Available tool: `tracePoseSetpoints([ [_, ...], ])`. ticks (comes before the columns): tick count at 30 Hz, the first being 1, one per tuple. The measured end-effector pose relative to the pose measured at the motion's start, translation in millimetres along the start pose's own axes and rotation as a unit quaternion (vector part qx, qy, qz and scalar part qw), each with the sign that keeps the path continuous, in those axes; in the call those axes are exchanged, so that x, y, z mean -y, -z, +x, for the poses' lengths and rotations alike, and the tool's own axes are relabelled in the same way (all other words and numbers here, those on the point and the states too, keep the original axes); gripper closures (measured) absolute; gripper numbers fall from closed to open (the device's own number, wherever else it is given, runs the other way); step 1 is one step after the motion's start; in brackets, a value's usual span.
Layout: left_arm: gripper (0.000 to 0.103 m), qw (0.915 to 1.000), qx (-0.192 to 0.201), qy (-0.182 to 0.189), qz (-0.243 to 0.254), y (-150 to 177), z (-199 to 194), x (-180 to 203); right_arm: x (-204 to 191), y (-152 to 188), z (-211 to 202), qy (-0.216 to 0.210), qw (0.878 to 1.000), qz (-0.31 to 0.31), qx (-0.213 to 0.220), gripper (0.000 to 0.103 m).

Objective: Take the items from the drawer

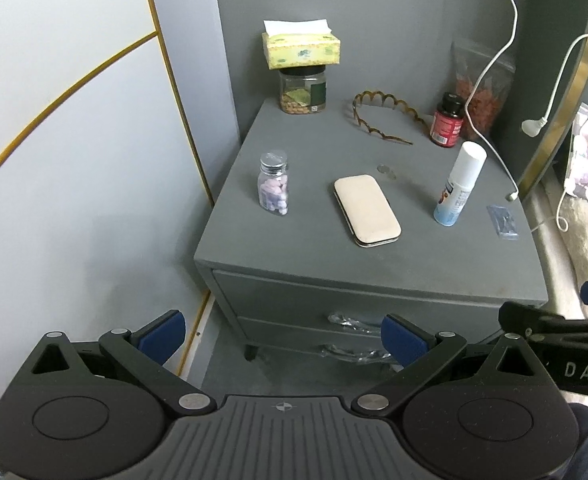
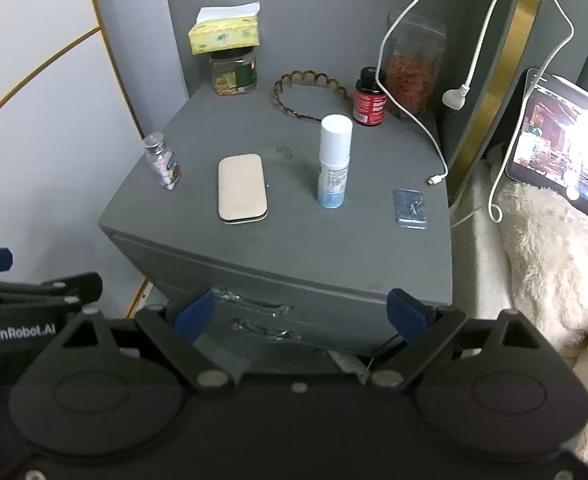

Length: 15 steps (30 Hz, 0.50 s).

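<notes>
Hovering low in frame, left gripper wide open, empty; right gripper same. Closed drawer just beyond both, mid-frame, clear handle between right's fingers. Nightstand top above: cream case, spray bottle, pill bottle.

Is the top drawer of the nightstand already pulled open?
No. The top drawer sits flush with the nightstand front, its handle untouched.
</notes>
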<state>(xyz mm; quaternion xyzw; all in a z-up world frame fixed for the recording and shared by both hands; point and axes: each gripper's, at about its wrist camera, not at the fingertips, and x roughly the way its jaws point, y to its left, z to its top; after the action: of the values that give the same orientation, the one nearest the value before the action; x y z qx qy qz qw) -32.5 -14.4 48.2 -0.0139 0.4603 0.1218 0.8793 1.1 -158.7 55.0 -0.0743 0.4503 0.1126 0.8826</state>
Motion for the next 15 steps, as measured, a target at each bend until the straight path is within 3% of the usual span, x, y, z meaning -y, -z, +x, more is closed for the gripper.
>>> tracePoseSetpoints([
  [5, 0.000, 1.0000, -0.004, 0.003, -0.001, -13.8, 24.2, 7.3, -1.6, 0.2, 0.2, -0.004, 1.000, -0.002, -0.001, 0.010],
  [15, 0.000, 1.0000, -0.004, 0.003, 0.000, -18.8, 26.8, 10.9, -2.4, -1.7, -2.1, -0.007, 1.000, -0.006, 0.001, 0.010],
])
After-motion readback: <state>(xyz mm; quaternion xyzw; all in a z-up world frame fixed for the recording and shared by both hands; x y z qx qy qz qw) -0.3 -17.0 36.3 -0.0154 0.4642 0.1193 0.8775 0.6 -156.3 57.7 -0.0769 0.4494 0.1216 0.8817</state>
